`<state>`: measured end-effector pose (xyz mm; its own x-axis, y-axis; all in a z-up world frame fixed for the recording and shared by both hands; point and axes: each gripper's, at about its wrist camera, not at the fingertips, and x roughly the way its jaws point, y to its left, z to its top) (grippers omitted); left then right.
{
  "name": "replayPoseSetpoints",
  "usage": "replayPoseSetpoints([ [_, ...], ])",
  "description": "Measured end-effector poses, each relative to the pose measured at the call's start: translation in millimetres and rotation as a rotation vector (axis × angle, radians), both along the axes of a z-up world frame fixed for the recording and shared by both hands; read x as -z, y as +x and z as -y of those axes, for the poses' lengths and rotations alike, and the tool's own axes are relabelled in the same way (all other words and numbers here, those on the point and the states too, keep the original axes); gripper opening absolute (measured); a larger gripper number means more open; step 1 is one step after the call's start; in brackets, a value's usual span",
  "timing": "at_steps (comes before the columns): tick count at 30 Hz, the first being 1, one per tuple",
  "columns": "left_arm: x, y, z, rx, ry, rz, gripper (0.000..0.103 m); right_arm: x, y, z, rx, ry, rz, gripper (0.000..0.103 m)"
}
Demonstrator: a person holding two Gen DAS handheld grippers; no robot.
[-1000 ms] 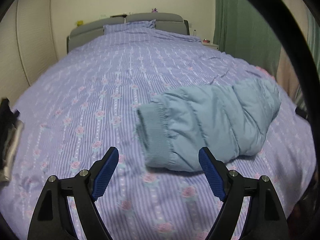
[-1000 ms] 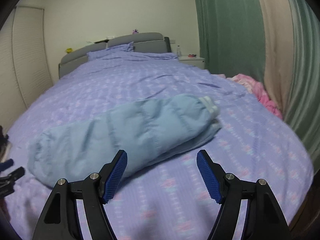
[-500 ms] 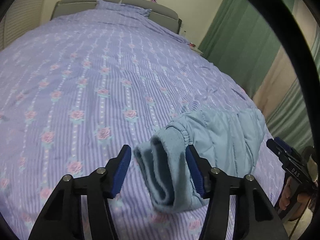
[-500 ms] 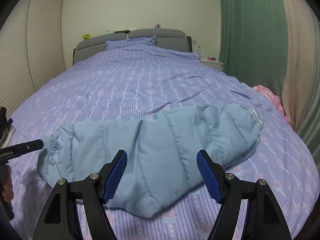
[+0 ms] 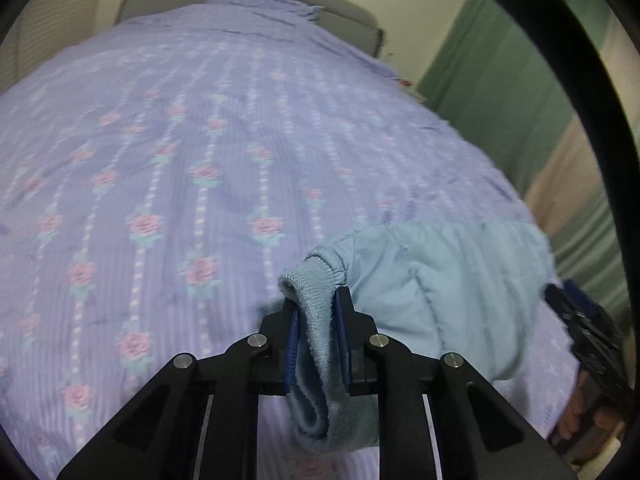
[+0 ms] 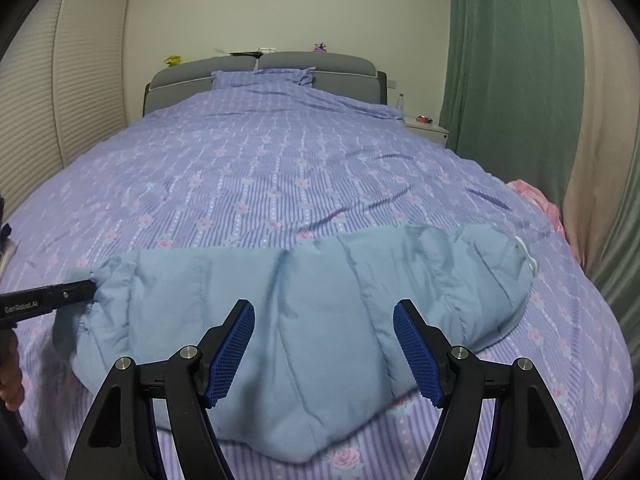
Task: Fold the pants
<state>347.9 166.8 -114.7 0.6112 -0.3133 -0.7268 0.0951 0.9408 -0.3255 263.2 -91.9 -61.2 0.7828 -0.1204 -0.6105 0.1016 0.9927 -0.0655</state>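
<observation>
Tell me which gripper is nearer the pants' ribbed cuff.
Left. The left gripper is closing its fingers on the ribbed cuff; the right gripper hovers open over the pants' middle.

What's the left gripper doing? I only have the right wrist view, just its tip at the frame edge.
Observer: The left gripper is closing on the ribbed cuff of the blue pants; the pads already pinch the knit.
Operator: Whole cuff in?
Observer: No, a loop of cuff hangs below the pads.
Operator: Is my gripper visible there?
Observer: Yes, the right gripper shows at the far right of the left wrist view, beside the pants.
</observation>
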Motion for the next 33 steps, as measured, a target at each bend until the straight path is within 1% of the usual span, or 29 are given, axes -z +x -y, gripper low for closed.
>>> replayPoseSetpoints([
  [3,4.1,2.4,9.2,-0.001,0.064,-0.023,0.021,-0.5,-10.2,8.6,0.02,0.006,0.002,0.073],
  [4,2.4,1.7,12.5,-0.004,0.096,-0.018,0.026,-0.7,-14.7,13.0,0.027,0.013,0.003,0.073],
  [5,-1.6,-0.4,15.9,-0.012,0.129,-0.013,0.033,-0.9,-18.7,16.9,0.03,0.021,0.004,0.073],
  [7,-8.9,-7.8,18.4,-0.042,0.168,-0.006,0.044,-1.6,-29.1,27.1,0.037,0.039,0.005,0.073],
  [8,-14.2,-14.1,17.3,-0.057,0.181,0.009,0.048,-1.8,-33.8,30.9,0.037,0.047,0.006,0.073],
  [10,-29.9,-33.3,19.6,-0.065,0.205,0.063,0.052,-1.9,-44.0,36.9,0.018,0.065,0.013,0.073],
  [13,-43.4,-68.1,32.5,-0.024,0.252,0.129,0.053,-0.3,-59.2,37.9,-0.055,0.083,0.02,0.073],
  [16,-45.8,-97.2,44.8,0.021,0.254,0.164,0.053,6.7,-67.7,32.7,-0.154,0.111,0.0,0.073],
  [18,-43.1,-108.0,53.5,0.053,0.249,0.168,0.053,14.4,-69.8,26.6,-0.223,0.132,-0.027,0.073],
  [19,-40.0,-111.6,56.7,0.076,0.247,0.164,0.05,17.6,-70.3,23.8,-0.246,0.136,-0.035,0.072],
  [20,-37.3,-114.2,61.7,0.092,0.25,0.161,0.043,21.9,-69.8,20.7,-0.27,0.138,-0.046,0.072],
  [22,-32.3,-116.7,67.7,0.116,0.258,0.149,0.035,30.9,-64.4,18.4,-0.3,0.158,-0.077,0.072],
  [23,-29.3,-112.0,71.3,0.13,0.259,0.14,0.031,36.5,-59.4,18.6,-0.309,0.18,-0.102,0.07],
  [25,-22.5,-103.5,76.2,0.137,0.264,0.12,0.027,45.8,-49.0,20.9,-0.313,0.23,-0.147,0.065],
  [27,-15.4,-96.6,78.9,0.125,0.284,0.101,0.027,50.8,-42.2,23.3,-0.297,0.25,-0.166,0.061],
  [29,-3.3,-87.4,82.2,0.101,0.308,0.066,0.019,54.0,-37.9,25.0,-0.285,0.273,-0.174,0.058],
  [30,-0.4,-85.1,80.3,0.094,0.311,0.058,0.018,54.9,-36.6,25.3,-0.283,0.282,-0.175,0.056],
  [32,1.9,-82.0,77.0,0.082,0.307,0.053,0.012,56.5,-31.7,24.3,-0.291,0.299,-0.186,0.056],
  [33,1.7,-80.7,74.7,0.075,0.302,0.05,0.011,58.1,-29.3,22.9,-0.298,0.307,-0.196,0.056],
])
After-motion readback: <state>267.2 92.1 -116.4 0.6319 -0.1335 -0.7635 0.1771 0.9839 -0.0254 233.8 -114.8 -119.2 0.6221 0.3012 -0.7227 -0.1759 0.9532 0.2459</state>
